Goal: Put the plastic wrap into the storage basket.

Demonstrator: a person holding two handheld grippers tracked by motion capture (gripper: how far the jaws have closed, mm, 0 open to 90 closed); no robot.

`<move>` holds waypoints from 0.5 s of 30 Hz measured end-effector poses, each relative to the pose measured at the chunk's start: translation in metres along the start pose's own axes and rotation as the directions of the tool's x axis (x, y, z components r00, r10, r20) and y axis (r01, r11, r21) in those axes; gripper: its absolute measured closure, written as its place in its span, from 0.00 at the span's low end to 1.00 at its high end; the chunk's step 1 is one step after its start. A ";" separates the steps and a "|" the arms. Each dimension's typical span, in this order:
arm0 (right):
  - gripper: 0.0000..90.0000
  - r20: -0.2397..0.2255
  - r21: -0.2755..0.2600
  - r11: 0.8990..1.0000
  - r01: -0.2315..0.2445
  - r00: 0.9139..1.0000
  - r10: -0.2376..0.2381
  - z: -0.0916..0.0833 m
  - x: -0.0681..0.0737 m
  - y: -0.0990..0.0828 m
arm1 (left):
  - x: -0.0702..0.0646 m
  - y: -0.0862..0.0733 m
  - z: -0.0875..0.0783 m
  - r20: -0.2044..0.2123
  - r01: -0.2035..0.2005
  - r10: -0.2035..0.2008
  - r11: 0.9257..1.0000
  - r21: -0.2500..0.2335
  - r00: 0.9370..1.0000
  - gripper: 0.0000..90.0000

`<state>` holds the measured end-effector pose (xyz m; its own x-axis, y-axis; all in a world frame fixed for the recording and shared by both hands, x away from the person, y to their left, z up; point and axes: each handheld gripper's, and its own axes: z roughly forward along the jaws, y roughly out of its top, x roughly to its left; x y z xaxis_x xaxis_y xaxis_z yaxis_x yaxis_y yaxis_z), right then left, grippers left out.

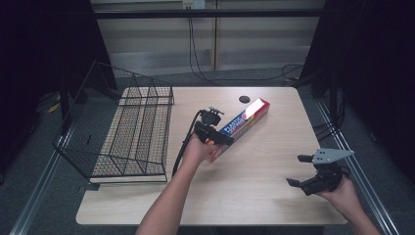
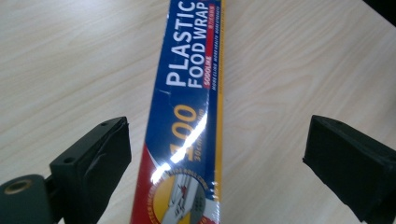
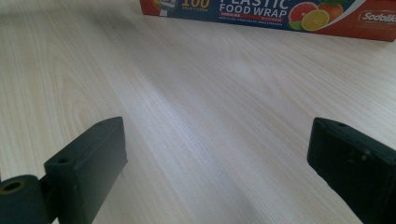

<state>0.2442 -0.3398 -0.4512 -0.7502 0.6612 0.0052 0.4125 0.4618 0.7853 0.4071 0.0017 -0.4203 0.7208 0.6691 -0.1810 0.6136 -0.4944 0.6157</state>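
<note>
- The plastic food wrap box [image 1: 241, 124], long glossy printed cardboard, lies diagonally mid-table on the pale woodgrain table [image 1: 147, 205].
- The left gripper [image 2: 215, 154] straddles the box's near end, jaws released wide and not touching it: the approach step, by the look of it.
- Next move likely calls for lowering and clenching across the narrow width.
- The right gripper [image 1: 313, 178] idles released, near right.
- A black wire basket [image 1: 132, 132] sits far left.

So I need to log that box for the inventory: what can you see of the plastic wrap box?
The plastic wrap box is long, narrow cardboard, blue with red ends, a yellow edge and citrus fruit pictures, printed "PLASTIC FOOD WRAP" and "100". It lies flat and slanted on the wooden table, right of the wire basket. The left gripper is open, its jaws on either side of the box's near end, not clamped.
</note>
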 end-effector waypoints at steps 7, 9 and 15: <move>0.06 -0.002 0.001 1.000 -0.008 1.000 0.008 0.001 -0.005 -0.003 | 0.003 0.015 0.014 0.003 0.025 -0.025 1.000 0.001 1.000 0.08; 0.06 0.000 0.000 1.000 -0.009 1.000 0.009 0.001 -0.005 -0.003 | 0.003 0.017 0.016 0.003 0.023 -0.023 1.000 0.005 1.000 0.09; 0.06 0.002 -0.002 1.000 -0.010 1.000 0.010 0.001 -0.006 -0.003 | 0.005 0.024 0.029 0.004 0.023 -0.023 1.000 0.004 1.000 0.10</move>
<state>0.2476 -0.3446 -0.4544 -0.7448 0.6672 0.0121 0.4194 0.4539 0.7861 0.4344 -0.0229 -0.4286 0.7076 0.6783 -0.1981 0.6313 -0.4809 0.6084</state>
